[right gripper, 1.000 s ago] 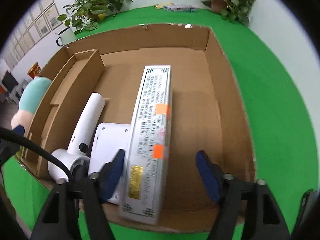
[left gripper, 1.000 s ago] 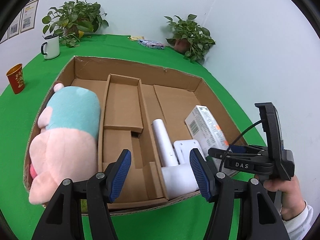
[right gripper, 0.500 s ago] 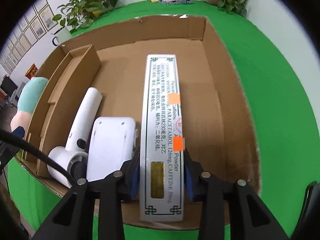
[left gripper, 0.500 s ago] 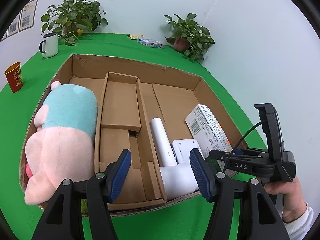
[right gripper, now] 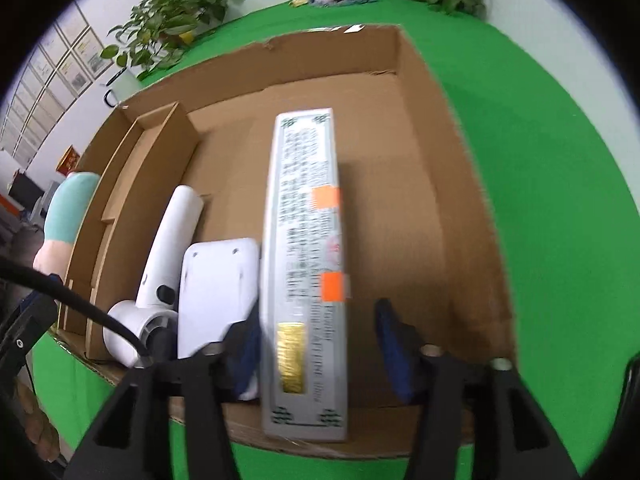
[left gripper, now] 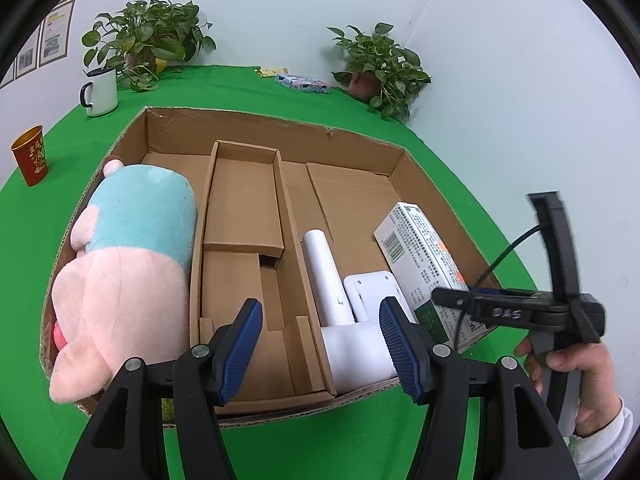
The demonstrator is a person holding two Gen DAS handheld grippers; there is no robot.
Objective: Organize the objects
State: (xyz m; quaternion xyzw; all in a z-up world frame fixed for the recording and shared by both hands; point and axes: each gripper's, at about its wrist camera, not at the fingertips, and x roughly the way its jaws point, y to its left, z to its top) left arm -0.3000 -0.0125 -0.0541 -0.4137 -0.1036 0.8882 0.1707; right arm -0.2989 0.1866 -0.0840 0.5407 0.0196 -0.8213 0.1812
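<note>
Nearest the viewer, the right gripper (right gripper: 316, 344) has its jaws opening around the near end of a long medicine box (right gripper: 306, 272); the right pad stands clear of it, the left pad is just beside it, perhaps brushing it. To finish this release well, the jaws likely need to spread fully and back straight away, so the box is not dragged. The left gripper (left gripper: 320, 348) hangs over the near edge of the cardboard box (left gripper: 240, 126), jaws apart and empty. The medicine box is white and narrow, with dense print, two orange stickers and a gold patch; it lies in the right compartment, beside a flat white device (right gripper: 218, 288) and a white hair dryer (right gripper: 160, 280). Farther left lies a pink and teal plush toy (left gripper: 128, 268).
</note>
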